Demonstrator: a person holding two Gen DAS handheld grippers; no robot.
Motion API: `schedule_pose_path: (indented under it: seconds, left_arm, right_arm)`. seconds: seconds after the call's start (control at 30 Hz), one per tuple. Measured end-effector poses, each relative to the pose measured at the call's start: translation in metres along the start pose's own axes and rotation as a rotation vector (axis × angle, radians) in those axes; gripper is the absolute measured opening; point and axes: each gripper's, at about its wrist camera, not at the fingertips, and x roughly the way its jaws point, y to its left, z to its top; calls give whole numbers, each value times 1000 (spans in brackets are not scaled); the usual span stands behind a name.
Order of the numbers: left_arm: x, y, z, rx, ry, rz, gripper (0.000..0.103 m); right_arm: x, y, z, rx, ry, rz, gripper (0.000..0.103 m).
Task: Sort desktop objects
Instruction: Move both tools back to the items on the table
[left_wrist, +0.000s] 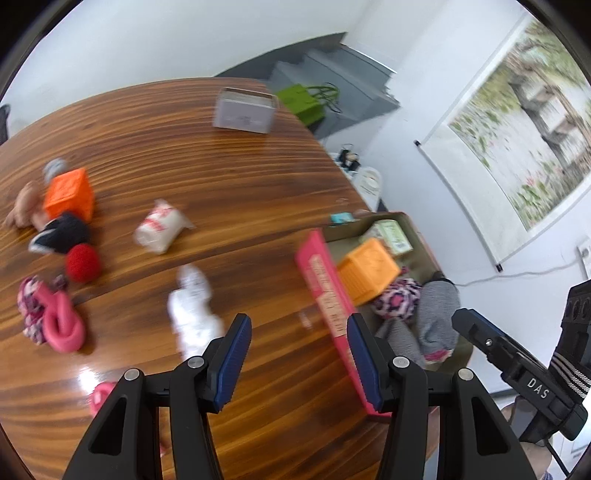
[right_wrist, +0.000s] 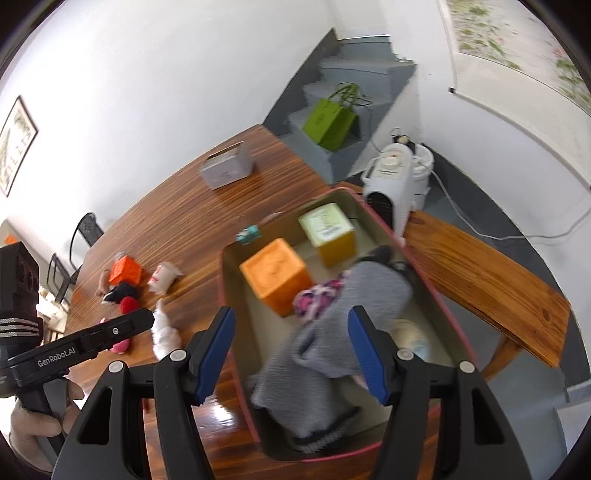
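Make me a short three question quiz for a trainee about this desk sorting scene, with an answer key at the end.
1. True or false: the left gripper is shut on the white sock.
2. Which of these already sits inside the pink-rimmed box? A) the red ball B) the light orange cube C) the grey tin
3. Fill in: the right gripper hangs open above a ______ garment lying in the box.

Key:
1. False; its fingers stand apart with nothing between them, and the sock lies on the table.
2. B
3. grey
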Motion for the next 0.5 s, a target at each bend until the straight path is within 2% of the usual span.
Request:
schedule_pose_path:
  seconds: [0.2,0.5]
  left_arm:
    - [-32,60,-13,-111,-40,79,55]
    - [-76,143,-41,-256,-78,172,55]
  right_arm:
    - [14,55,-9,-89,44,84,67]
    - [52,133,-51,-238,186,172,67]
